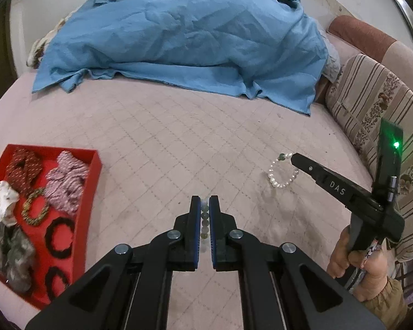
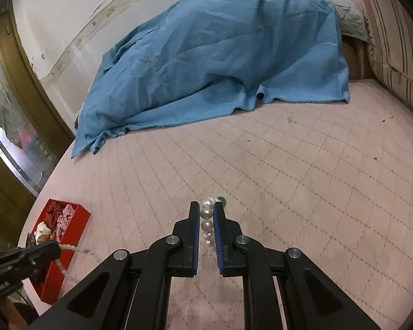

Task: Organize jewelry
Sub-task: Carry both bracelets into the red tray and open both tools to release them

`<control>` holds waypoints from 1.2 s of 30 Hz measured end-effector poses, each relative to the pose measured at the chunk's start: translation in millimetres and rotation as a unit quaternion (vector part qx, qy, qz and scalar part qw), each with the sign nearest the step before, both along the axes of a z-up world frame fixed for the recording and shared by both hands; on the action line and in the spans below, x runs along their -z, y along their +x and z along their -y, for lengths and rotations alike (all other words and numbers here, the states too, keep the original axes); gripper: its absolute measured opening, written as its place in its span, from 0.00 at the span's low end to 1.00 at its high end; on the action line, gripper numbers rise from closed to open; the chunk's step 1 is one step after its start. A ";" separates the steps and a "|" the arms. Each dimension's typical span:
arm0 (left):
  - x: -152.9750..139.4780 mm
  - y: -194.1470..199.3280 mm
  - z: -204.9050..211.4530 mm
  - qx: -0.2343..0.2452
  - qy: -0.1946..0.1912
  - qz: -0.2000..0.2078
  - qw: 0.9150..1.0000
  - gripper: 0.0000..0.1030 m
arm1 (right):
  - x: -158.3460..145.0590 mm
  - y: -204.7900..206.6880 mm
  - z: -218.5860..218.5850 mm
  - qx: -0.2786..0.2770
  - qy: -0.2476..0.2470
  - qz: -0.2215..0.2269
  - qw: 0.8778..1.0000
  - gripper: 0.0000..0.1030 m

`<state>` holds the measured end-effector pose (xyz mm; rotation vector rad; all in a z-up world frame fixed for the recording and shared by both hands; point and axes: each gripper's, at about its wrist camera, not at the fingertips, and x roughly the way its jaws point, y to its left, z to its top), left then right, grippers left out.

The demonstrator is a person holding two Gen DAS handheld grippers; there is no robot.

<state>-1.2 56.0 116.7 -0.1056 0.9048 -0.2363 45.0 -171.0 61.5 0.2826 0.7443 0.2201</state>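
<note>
Between the blue-padded black fingers of the left gripper [image 1: 205,206], a string of small greenish-grey and pale beads [image 1: 204,218] is sitting clamped, the jaws pressing together on it. Off to the side, the right gripper [image 2: 206,209] is gripping a bracelet of large white pearls [image 2: 207,225] with one dark green bead; in the left wrist view this bracelet is hanging as a loop from the fingertips, seemingly clear of the pink quilted bedcover [image 1: 179,143]. A person's hand [image 1: 352,255] is squeezing the right tool's handle. Near the bed's left edge, a shallow red rectangular tray [image 1: 95,165] is holding fabric scrunchies, a golden beaded ring and black loops. Farther back, a crumpled blue cloth [image 1: 184,35] is lying heaped, with a striped floral cushion [image 1: 371,104] at the right.

Step in hand, as judged: both pieces are being carried, presumably toward the tray. The next move is calling for bringing each gripper over a free patch of the tray floor, lowering it, then parting the jaws so the beads settle inside without snagging on the wall.
</note>
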 end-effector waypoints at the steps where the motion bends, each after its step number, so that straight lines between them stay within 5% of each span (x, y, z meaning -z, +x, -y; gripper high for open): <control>1: -1.3 -3.5 -2.6 -0.002 -0.001 0.001 1.000 0.05 | -0.3 -2.9 -0.5 -0.002 -0.001 0.000 1.000 0.10; 23: -49.8 -89.1 -139.5 -0.066 -0.053 0.060 0.995 0.05 | -11.7 -108.3 -74.1 -0.033 -0.031 -0.014 0.999 0.10; 36: -57.7 -70.6 -239.5 -0.128 -0.101 0.075 0.984 0.05 | -57.6 -114.3 -165.5 -0.119 -0.058 0.014 0.991 0.10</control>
